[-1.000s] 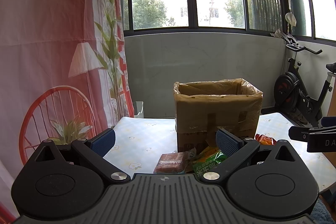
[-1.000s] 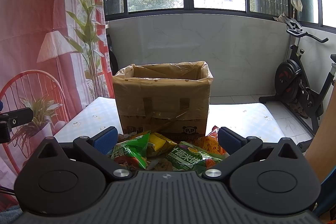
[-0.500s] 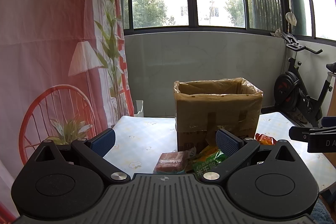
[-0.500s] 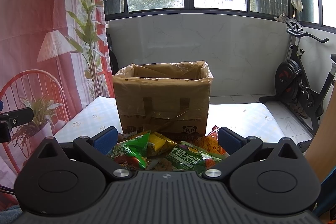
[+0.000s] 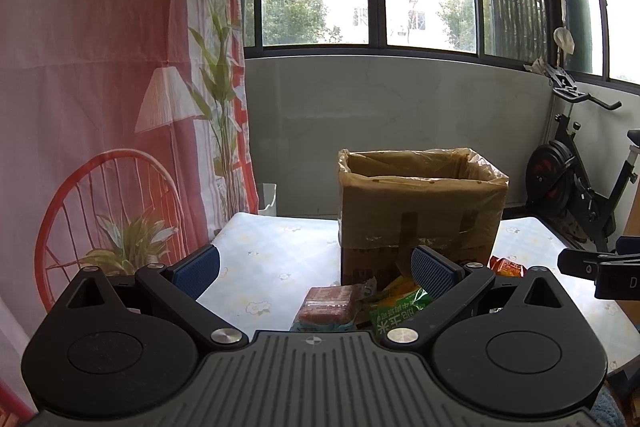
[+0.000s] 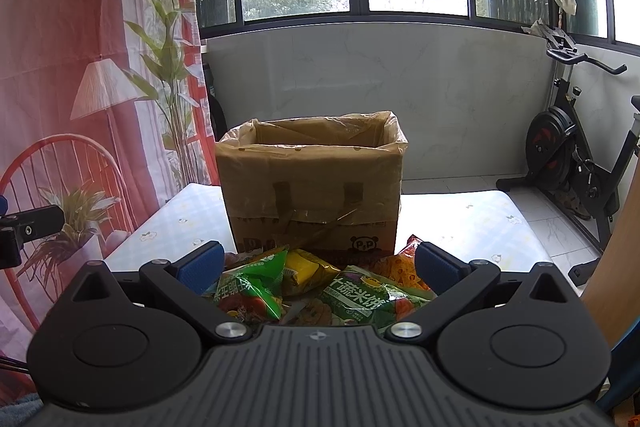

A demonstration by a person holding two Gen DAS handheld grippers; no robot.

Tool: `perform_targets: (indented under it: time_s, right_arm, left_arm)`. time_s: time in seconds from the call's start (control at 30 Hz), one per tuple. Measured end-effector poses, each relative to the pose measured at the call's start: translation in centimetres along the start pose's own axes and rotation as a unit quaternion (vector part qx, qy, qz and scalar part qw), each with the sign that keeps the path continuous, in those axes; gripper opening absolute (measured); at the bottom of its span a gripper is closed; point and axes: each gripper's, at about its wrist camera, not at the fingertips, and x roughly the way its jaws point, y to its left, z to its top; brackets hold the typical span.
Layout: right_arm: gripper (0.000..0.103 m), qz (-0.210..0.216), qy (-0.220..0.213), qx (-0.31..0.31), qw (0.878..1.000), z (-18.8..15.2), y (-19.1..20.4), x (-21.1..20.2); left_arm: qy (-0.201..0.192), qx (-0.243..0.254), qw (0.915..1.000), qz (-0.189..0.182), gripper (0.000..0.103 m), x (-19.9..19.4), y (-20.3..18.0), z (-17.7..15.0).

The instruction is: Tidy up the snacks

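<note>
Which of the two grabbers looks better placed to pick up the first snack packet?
Probably the right gripper: it is open with the snack packets piled squarely between its fingers. The left gripper, also open, has them off toward its right finger.

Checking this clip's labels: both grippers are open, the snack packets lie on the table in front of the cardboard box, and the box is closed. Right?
Not quite: the cardboard box is open at the top, with a plastic liner folded over its rim, as the right wrist view shows. The rest holds.

Box (image 6: 314, 187) top open – snack pile (image 6: 320, 287) crowds its front; table (image 5: 264, 259) bare to left.
</note>
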Motion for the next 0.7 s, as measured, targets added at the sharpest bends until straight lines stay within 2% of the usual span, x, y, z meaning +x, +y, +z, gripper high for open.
perform_targets:
  time_s: [0.1,0.27,0.33,0.47,0.57,0.7]
  right_arm:
    - [0.103,0.003,-0.016,0.002,1.0,0.0,-0.4,0.3]
    - [0.103,-0.006,-0.083,-0.024,0.996,-0.2,-0.3,1.7]
    - [0.103,0.011,-0.093,-0.031,0.995,-0.2,-0.4,3.0]
    - [0.103,0.03,-0.083,-0.014,0.996,-0.4,-0.8,6.1]
    - [0.103,0.02,-0.069,0.01,0.997,-1.1,-1.3,8.4]
    - [0.103,0.022,-0.054,0.032,0.998,-2.8,-2.3,9.9]
  left_arm:
    - [0.002,-0.013,0.9999,0.006,0.103,0.9,0.7,0.3]
    - [-0.017,-0.011,0.9993,0.033,0.102,2.8,0.9,0.3]
    - [-0.014,-0.01,0.9994,0.031,0.102,3.9,0.7,0.4]
    - [-0.01,-0.009,0.9996,0.024,0.102,6.1,0.3,-0.1]
    - [-0.001,-0.01,0.9998,0.018,0.096,7.9,0.0,-0.7]
    - [0.018,-0.016,0.9997,0.012,0.096,10.3,0.1,-1.6]
